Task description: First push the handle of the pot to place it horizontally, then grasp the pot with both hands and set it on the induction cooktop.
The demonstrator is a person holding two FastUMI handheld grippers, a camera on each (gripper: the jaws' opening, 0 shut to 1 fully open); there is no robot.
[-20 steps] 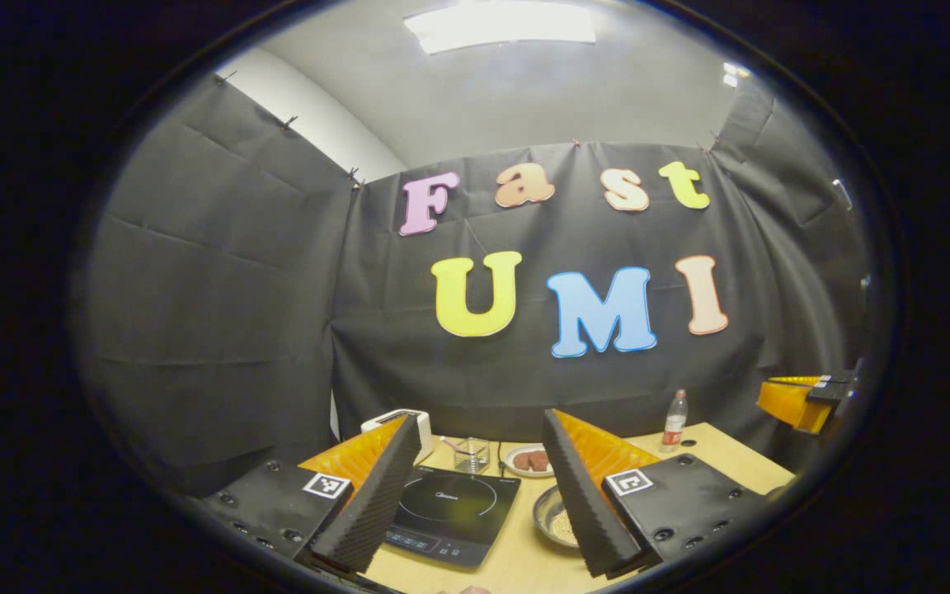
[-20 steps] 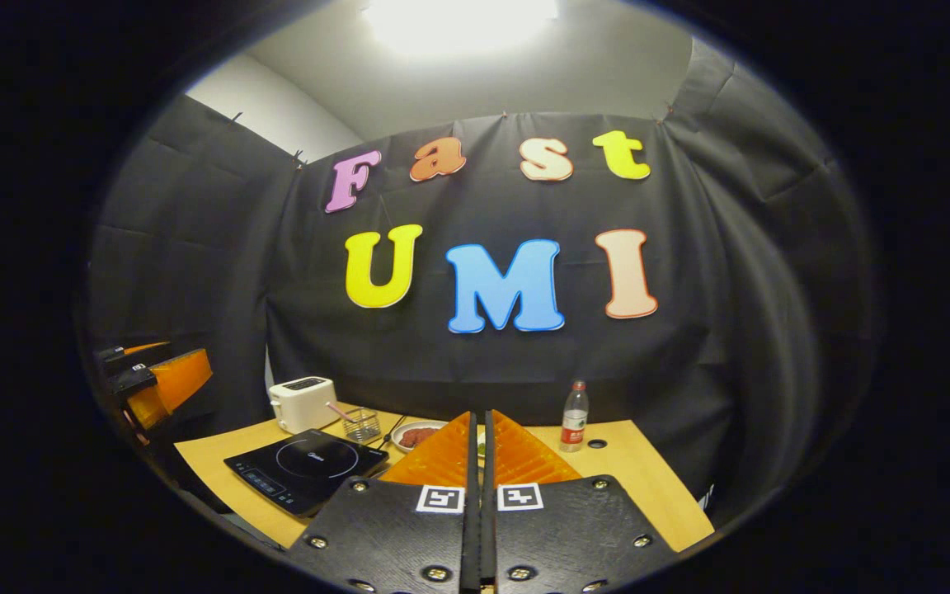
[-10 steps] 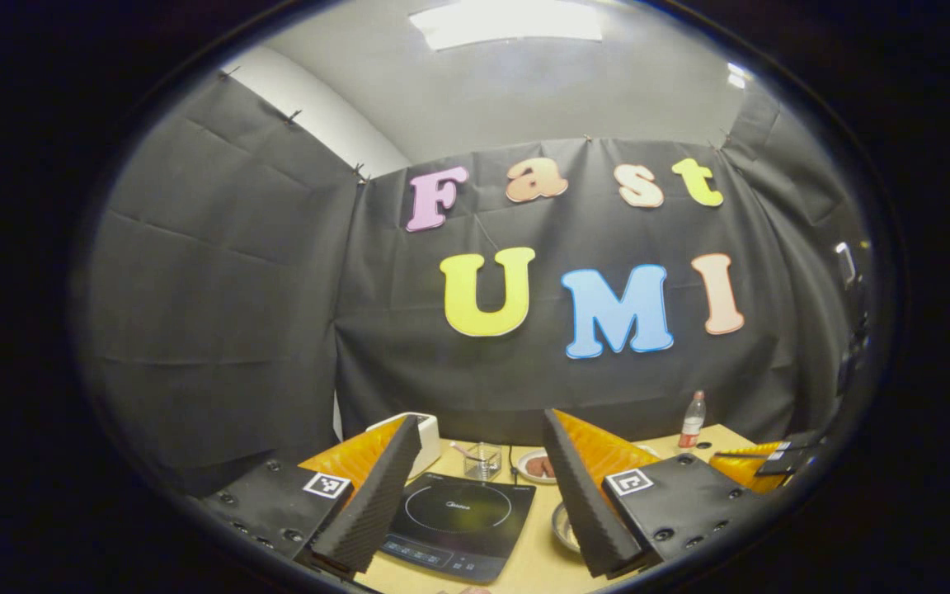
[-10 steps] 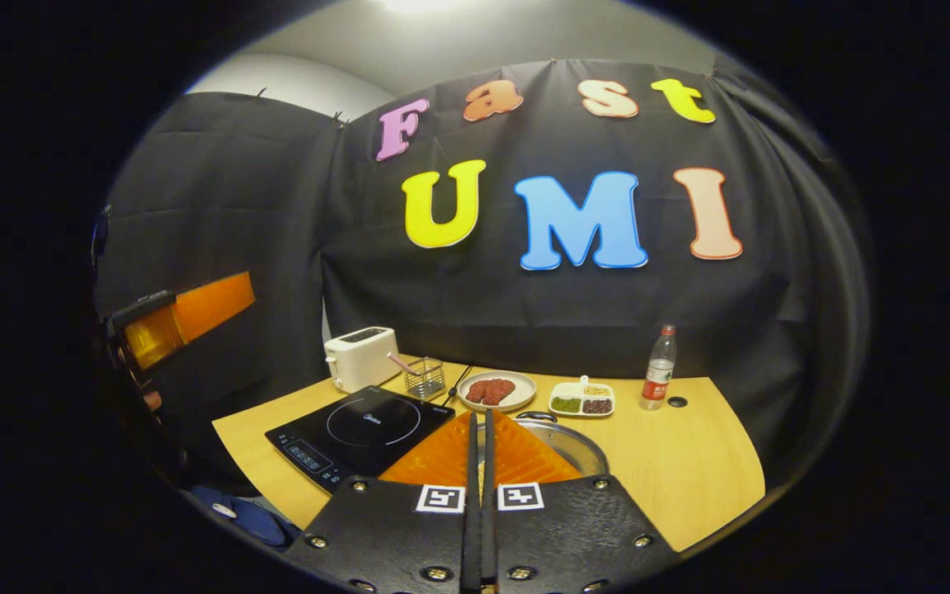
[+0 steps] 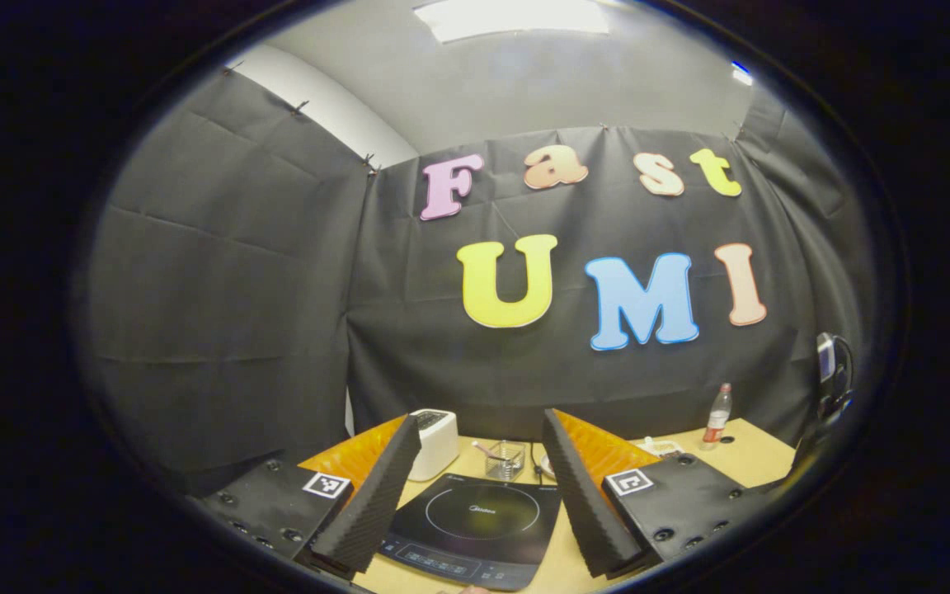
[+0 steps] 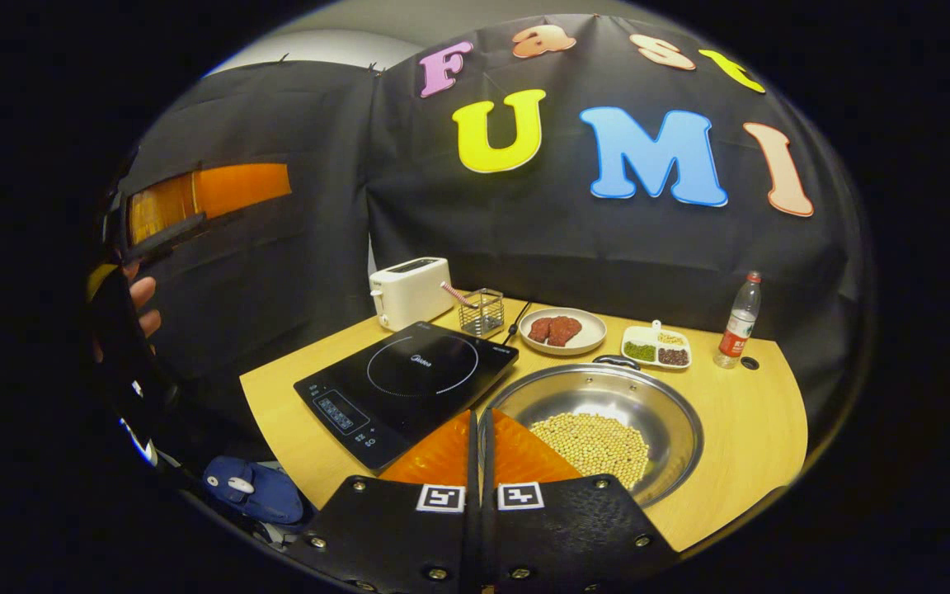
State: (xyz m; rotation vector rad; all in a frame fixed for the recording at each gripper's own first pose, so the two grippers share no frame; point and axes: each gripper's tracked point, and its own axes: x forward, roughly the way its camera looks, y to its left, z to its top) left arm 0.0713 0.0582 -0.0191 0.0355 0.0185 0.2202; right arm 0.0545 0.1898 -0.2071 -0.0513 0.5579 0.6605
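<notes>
A steel pot [image 6: 559, 399] holding yellow beans sits on the wooden table [image 6: 743, 429], just right of the black induction cooktop [image 6: 409, 381]. A small dark handle [image 6: 615, 360] lies at the pot's far rim. My right gripper [image 6: 479, 414] is shut with nothing in it, its tips hovering over the pot's near-left rim. My left gripper [image 5: 482, 419] stands open above the cooktop [image 5: 475, 528], nothing between its fingers. In the right gripper view the left gripper [image 6: 203, 194] hangs high at the left, with a hand [image 6: 141, 297] below it.
Along the table's back stand a white toaster [image 6: 411, 290], a wire basket [image 6: 482, 310], a plate of meat [image 6: 562, 330], a divided dish [image 6: 656, 346] and a bottle [image 6: 739, 320]. A blue shoe [image 6: 252, 488] shows below the table's left edge.
The right gripper has tipped down and moved over the table, bringing the pot into its view. The left gripper has swung left; the pot and right gripper have slipped out of its view.
</notes>
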